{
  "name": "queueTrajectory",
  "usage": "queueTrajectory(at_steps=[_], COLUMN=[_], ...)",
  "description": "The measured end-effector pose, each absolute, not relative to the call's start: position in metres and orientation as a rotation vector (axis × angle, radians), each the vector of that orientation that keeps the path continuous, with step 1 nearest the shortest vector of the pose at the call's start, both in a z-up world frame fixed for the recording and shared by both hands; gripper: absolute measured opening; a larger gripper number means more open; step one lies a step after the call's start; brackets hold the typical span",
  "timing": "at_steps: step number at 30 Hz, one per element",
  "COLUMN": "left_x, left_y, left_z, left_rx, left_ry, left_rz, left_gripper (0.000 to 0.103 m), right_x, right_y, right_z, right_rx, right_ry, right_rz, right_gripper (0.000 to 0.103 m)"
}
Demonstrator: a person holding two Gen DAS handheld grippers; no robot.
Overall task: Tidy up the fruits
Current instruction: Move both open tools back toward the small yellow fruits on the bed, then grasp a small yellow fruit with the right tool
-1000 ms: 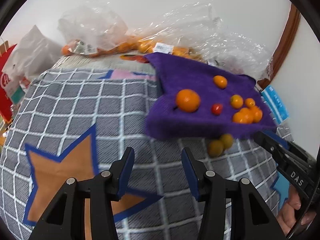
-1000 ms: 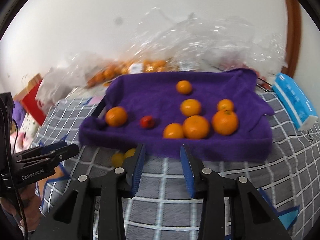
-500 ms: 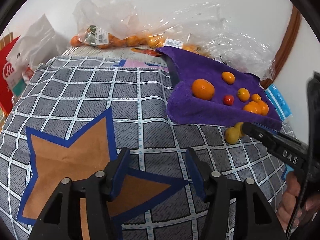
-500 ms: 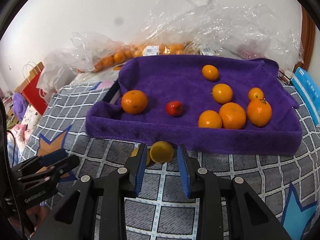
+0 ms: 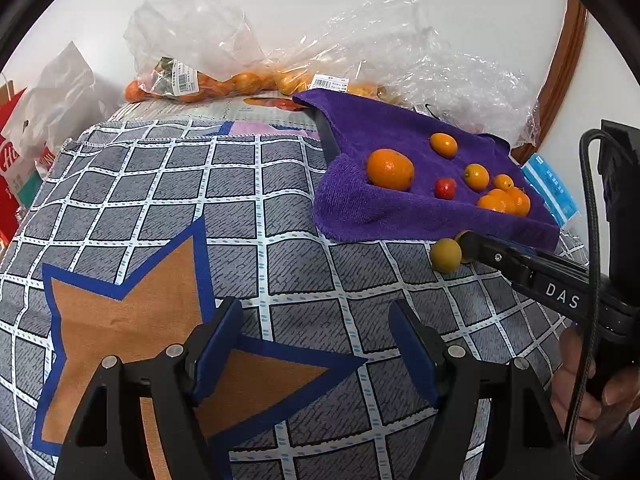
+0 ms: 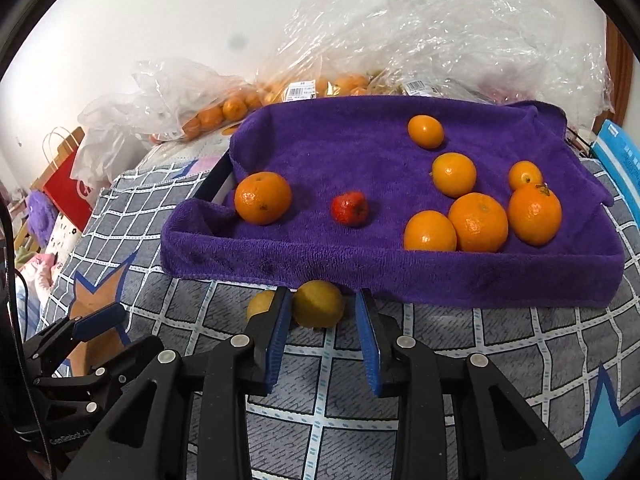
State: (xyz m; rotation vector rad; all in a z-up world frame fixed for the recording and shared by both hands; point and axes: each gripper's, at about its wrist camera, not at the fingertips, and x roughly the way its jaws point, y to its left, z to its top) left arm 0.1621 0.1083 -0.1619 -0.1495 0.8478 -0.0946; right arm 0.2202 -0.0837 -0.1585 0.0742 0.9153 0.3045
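Note:
A tray lined with a purple towel (image 6: 304, 256) (image 5: 352, 212) holds several oranges (image 6: 263, 197) and one small red fruit (image 6: 349, 208). Two yellow fruits lie on the checked cloth just in front of the tray. My right gripper (image 6: 322, 312) is open, its fingertips on either side of the nearer yellow fruit (image 6: 318, 304); I cannot tell if they touch it. The second yellow fruit (image 6: 260, 304) lies just left of the left finger. In the left wrist view one yellow fruit (image 5: 445, 255) shows beside the right gripper's tip. My left gripper (image 5: 316, 328) is open and empty above the cloth.
Clear plastic bags of oranges (image 5: 192, 84) (image 6: 224, 108) lie behind the tray against the wall. A blue packet (image 5: 550, 188) lies right of the tray. A red paper bag (image 6: 66, 184) stands at the left edge. The checked cloth (image 5: 160, 184) has brown star patches.
My right gripper has moved forward and down until its open fingers flank the nearer yellow fruit. My left gripper has drawn back and to the left, away from the tray.

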Motion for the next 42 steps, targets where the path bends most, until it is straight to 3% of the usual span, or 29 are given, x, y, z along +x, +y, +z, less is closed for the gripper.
queueTrajectory(at_steps=[14, 18, 42], left_x=[0.158, 0.158, 0.157], left_y=[0.117, 0.118, 0.116], left_z=[-0.162, -0.162, -0.162], left_rx=[-0.217, -0.218, -0.217], left_ry=[0.826, 0.826, 0.825], left_rz=[-0.098, -0.098, -0.116], left_gripper=[0.072, 0.072, 0.072], right_x=[0.219, 0.221, 0.187], right_y=[-0.081, -0.081, -0.112], right_z=[-0.162, -0.164, -0.166], right_rx=[0.075, 0.076, -0.061], right_ry=[0.887, 0.918, 0.912], right_rz=[0.298, 0.299, 0.124], right_gripper=[0.037, 0.028, 0.028])
